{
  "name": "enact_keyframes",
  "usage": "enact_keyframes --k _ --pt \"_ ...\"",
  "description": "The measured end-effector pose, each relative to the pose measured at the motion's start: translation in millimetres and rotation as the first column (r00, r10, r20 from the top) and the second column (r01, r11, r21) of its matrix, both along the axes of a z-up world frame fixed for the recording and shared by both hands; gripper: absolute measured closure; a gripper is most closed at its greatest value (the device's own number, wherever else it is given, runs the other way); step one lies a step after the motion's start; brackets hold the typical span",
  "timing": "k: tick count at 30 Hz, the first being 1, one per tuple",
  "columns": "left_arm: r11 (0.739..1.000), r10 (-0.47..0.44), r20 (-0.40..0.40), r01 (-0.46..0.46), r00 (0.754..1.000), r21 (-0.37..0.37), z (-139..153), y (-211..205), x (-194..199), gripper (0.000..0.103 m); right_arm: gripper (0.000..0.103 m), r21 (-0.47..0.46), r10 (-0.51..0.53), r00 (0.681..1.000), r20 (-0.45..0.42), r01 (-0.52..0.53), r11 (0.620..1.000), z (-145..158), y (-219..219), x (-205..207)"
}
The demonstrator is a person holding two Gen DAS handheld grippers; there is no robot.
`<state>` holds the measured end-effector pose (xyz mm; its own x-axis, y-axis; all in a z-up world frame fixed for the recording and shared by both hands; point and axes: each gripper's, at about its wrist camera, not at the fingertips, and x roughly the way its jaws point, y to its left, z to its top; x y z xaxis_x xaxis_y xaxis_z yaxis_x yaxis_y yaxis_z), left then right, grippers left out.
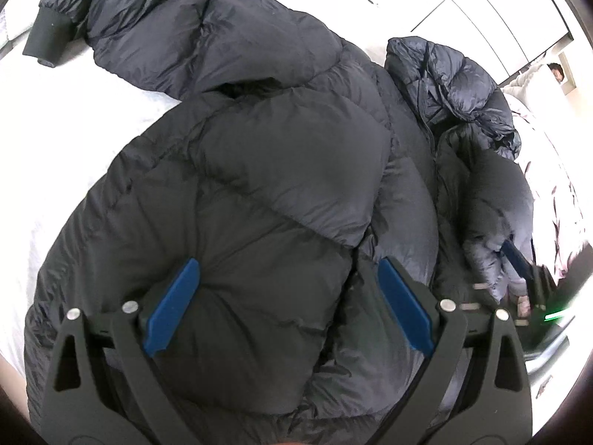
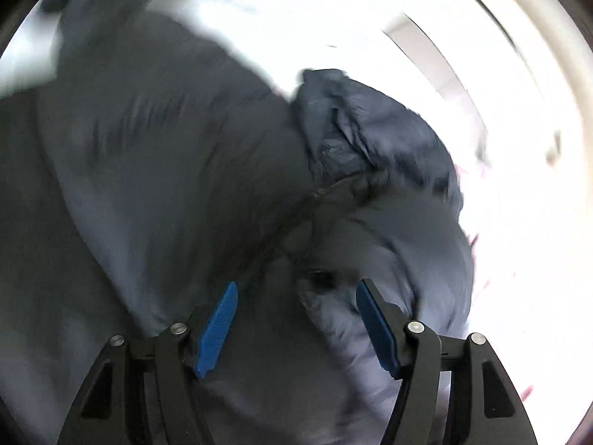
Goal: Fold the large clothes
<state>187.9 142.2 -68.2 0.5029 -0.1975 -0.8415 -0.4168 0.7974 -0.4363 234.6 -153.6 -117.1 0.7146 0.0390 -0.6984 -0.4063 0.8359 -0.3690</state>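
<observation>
Dark puffer jacket (image 1: 259, 170) lies spread on white bed (image 1: 55, 148), one sleeve (image 1: 148, 18) stretched out far. Left claw (image 1: 289, 289) wide open above body, holds nothing. Right claw (image 2: 296, 319) also open, empty, picture blurred. Better pinch thick edge deep, press air out when folding. No readable label or brand

There is 1 dark puffer jacket (image 1: 259, 170), with 1 sleeve (image 1: 122, 15) stretched out and 1 ribbed cuff (image 1: 46, 42) at its end. It lies on 1 white bed (image 1: 55, 129). 2 grippers show: the left gripper (image 1: 287, 270) and the right gripper (image 2: 296, 293), each with 2 blue pads (image 1: 172, 307).
</observation>
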Motion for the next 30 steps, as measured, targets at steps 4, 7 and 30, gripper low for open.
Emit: enact_keyframes --k 4,7,30 --pt "1.000 -0.022 0.010 0.021 1.000 0.006 2.1 -4.5 0.0 0.006 0.023 0.508 -0.218 0.971 -0.103 0.239 0.827 53.5 -96.1 4.8" --pt "1.000 -0.028 0.004 0.028 1.000 0.001 0.5 -6.3 1.6 0.006 0.022 0.663 -0.335 0.908 -0.253 0.415 0.623 51.8 -166.5 8.4" --pt "1.000 0.026 -0.008 -0.026 1.000 -0.007 -5.2 4.1 1.3 0.006 0.022 0.552 -0.046 0.991 -0.128 0.109 0.827 50.1 36.2 81.2"
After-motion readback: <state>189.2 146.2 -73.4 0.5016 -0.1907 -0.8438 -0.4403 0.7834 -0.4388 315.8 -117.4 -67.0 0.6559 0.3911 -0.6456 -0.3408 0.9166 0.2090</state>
